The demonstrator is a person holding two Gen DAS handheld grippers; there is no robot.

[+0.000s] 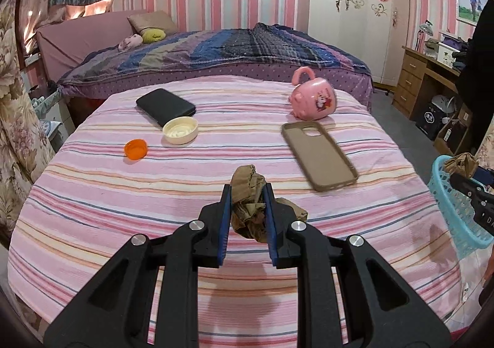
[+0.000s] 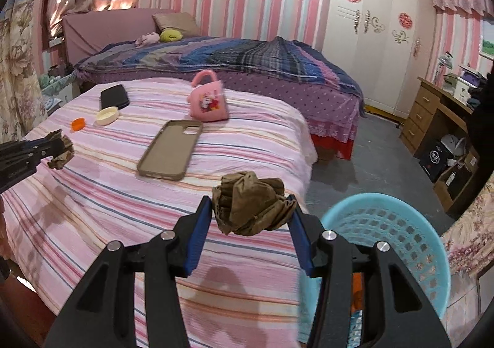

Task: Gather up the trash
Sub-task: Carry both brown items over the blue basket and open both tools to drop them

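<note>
A bed (image 1: 92, 209) spread with a pink striped sheet carries the loose items; a light-blue plastic openwork basket (image 2: 401, 224) stands off its right edge, on the floor side. Largest of the items on the sheet is a tan soft phone case (image 1: 319, 155) lying face-up toward the right edge, with a pink toy handbag (image 1: 312, 98) beyond it near the far right corner. A black flat wallet-like case (image 1: 165, 105) lies toward the far left corner, a cream round plastic lid (image 1: 180, 130) touching its near side, and a small orange bottle cap (image 1: 136, 149) just beside the lid.

The trash consists of two crumpled brown paper wads. The right hand-held gripper (image 2: 251, 212) holds the larger wad (image 2: 250, 206) at middling spread, raised over the bed's right edge, near the basket. The left hand-held gripper (image 1: 247, 196) is drawn narrow on the smaller wad (image 1: 248, 206), raised above the middle of the sheet.

Such paper is judged very light, soft and springy, not fragile or slippery. It crushes under the pads, so a grip across the densest middle suits it; loose outer flaps may tear or slip free.
</note>
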